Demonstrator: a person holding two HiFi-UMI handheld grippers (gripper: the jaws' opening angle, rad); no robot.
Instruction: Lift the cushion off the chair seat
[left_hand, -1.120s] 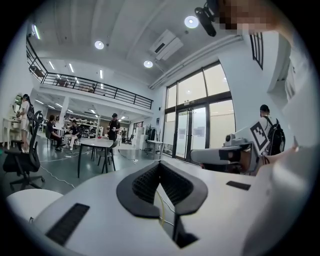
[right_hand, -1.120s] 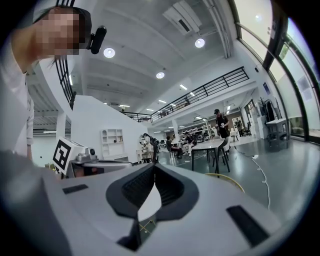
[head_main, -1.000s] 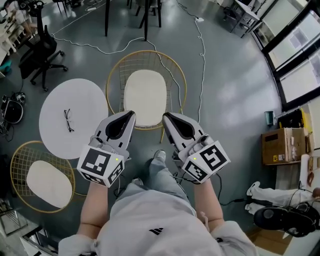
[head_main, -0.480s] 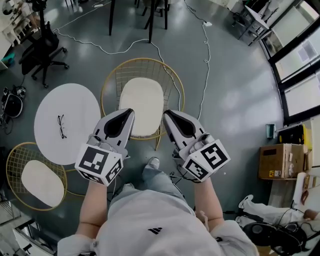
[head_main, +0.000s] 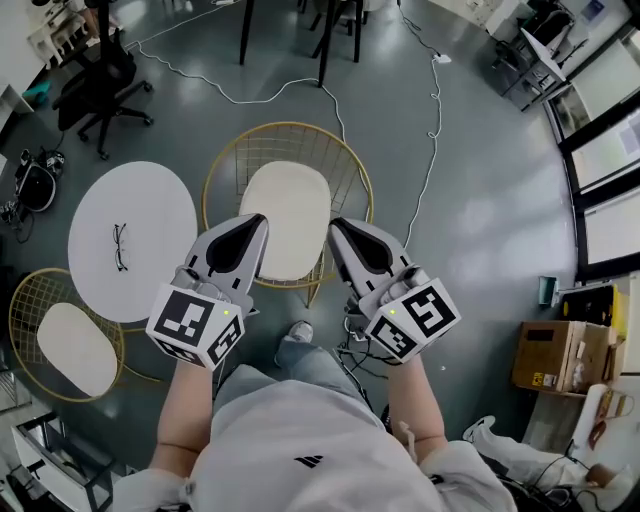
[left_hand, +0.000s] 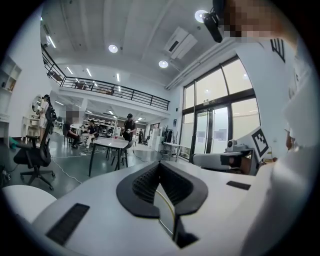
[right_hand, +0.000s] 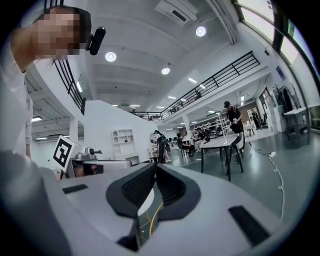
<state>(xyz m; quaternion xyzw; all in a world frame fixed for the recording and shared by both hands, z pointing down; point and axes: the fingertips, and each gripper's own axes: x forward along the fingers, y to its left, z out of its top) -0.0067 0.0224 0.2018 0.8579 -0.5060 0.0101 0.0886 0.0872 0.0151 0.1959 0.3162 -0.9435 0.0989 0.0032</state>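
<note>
A cream cushion (head_main: 287, 214) lies on the seat of a gold wire chair (head_main: 352, 165) in the head view, straight ahead of the person. My left gripper (head_main: 259, 220) is held level above the chair's front left, shut with nothing in it. My right gripper (head_main: 335, 227) is held level above the front right, also shut and empty. Both hover well above the cushion without touching it. In the left gripper view the left gripper (left_hand: 159, 164) has its black pads together; in the right gripper view the right gripper (right_hand: 154, 167) shows the same.
A round white table (head_main: 132, 235) with eyeglasses (head_main: 120, 246) stands left of the chair. A second wire chair with a cushion (head_main: 72, 348) is at lower left. A white cable (head_main: 425, 160) runs over the floor at right. An office chair (head_main: 100, 85) and dark table legs (head_main: 325, 35) stand farther off.
The person has stepped toward the chair, and both grippers have come forward with them, staying shut. The chair and cushion now sit a little closer under the gripper tips.
</note>
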